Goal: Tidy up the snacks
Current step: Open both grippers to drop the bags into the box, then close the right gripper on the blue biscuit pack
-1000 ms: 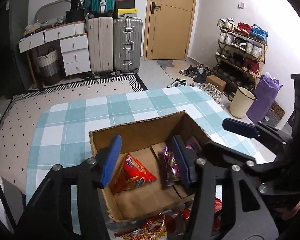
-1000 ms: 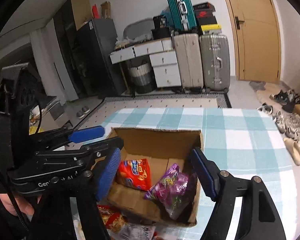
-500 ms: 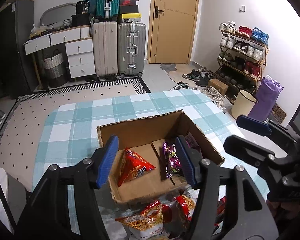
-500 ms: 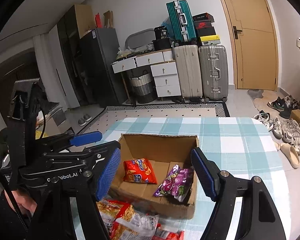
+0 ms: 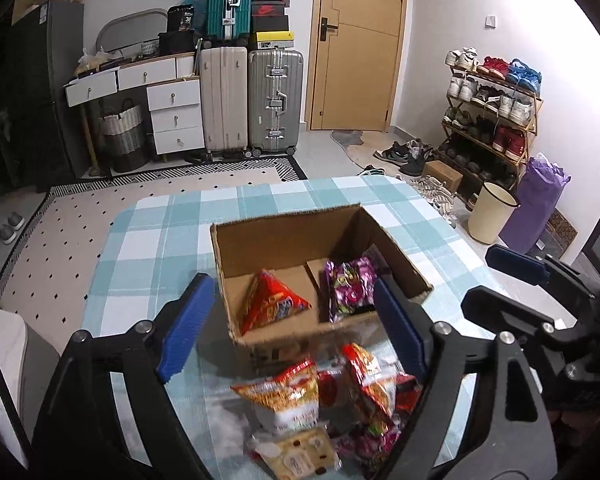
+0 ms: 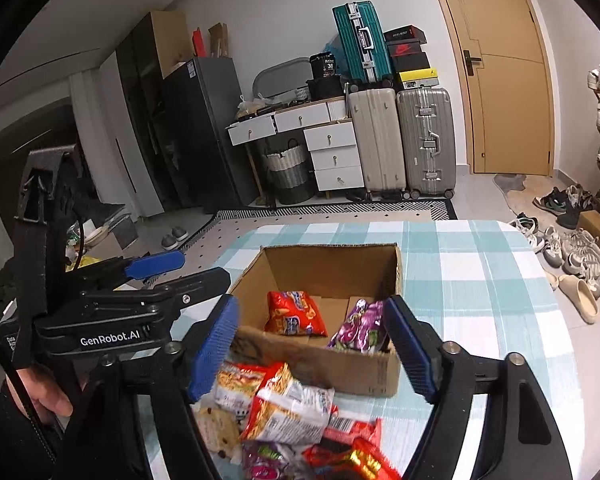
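An open cardboard box (image 5: 292,236) (image 6: 324,372) stands on the checked tablecloth. Inside lie a red snack bag (image 5: 270,304) (image 6: 294,312) and a purple snack bag (image 5: 350,284) (image 6: 360,326). A pile of loose snack packets (image 5: 324,404) (image 6: 288,412) lies on the cloth in front of the box. My left gripper (image 5: 292,336) is open and empty, above the box's near wall. My right gripper (image 6: 312,348) is open and empty, over the pile and the near wall. Each gripper shows at the edge of the other's view.
The table (image 5: 160,232) is covered by a teal and white checked cloth. Beyond it are suitcases (image 5: 274,100), white drawers (image 5: 172,108), a door and a shoe rack (image 5: 492,112). A bin (image 5: 490,216) stands by the table's right side.
Both grippers have pulled back and up from inside the box. The snack pile in front of the box has come into view. The two bags stay in the box.
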Tool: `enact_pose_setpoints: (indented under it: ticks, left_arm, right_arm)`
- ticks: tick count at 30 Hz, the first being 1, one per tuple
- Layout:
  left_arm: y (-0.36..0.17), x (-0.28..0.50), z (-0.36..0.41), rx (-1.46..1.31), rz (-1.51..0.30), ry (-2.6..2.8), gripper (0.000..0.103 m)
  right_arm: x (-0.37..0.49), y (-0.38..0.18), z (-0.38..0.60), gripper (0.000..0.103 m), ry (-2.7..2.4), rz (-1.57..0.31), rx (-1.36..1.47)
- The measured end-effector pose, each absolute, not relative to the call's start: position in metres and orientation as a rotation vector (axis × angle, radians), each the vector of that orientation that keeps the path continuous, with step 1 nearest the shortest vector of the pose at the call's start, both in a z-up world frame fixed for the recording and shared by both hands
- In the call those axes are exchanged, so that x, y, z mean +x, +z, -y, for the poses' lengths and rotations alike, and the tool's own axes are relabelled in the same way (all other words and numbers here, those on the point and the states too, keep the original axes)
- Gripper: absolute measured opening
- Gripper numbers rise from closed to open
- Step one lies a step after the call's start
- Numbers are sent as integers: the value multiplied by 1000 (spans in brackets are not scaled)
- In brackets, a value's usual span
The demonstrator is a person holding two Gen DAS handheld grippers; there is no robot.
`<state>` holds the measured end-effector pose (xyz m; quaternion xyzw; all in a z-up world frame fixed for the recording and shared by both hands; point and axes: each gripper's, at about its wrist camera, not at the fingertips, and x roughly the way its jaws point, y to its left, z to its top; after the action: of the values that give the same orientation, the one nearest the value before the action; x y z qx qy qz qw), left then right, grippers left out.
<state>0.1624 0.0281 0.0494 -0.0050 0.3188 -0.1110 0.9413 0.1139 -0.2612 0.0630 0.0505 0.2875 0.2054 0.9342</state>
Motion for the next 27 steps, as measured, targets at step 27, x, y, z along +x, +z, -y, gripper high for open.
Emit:
enact_pose_setpoints:
  ticks: [27]
  left_arm:
    - [-22, 73, -49, -74, -748, -175, 97]
  right_arm:
    - [1, 21, 255, 82, 444, -683, 109]
